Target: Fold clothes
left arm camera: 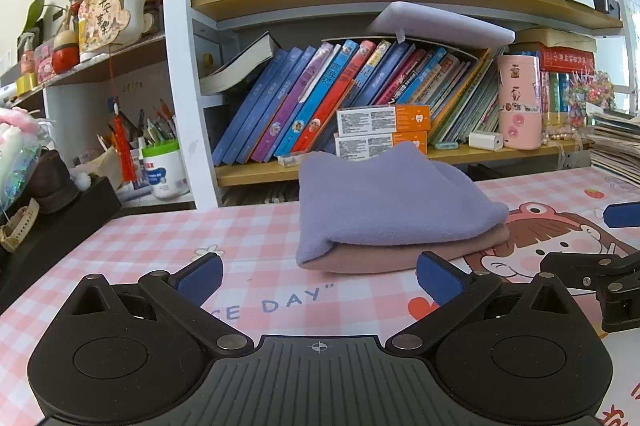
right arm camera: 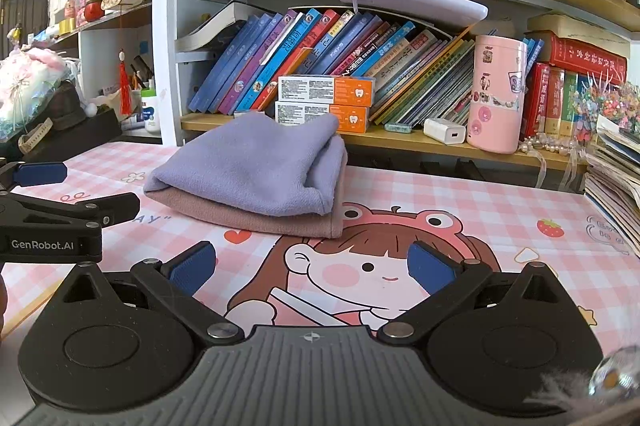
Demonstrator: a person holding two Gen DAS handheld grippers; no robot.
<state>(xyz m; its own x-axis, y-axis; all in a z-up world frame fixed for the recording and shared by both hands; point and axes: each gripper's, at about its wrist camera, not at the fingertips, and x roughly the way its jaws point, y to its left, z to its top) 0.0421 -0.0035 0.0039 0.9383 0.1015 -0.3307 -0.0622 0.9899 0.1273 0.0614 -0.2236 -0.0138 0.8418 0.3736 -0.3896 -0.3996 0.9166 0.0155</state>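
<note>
Cloths (purple cloth (left arm camera: 384, 202) over pink cloth (left arm camera: 400, 254)) are lying folded on the desk mat (left arm camera: 160, 238); left gripper (left arm camera: 319, 276) and right gripper (right arm camera: 312, 268) are hovering near, fingers spread, empty.

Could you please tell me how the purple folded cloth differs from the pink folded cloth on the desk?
The purple cloth lies on top, while the pink cloth lies beneath it on the desk mat. The purple cloth looks thicker and puffier, with a raised back corner; the pink cloth lies flat, showing only its edges. Both are folded and stacked together, and neither open gripper touches them.
</note>
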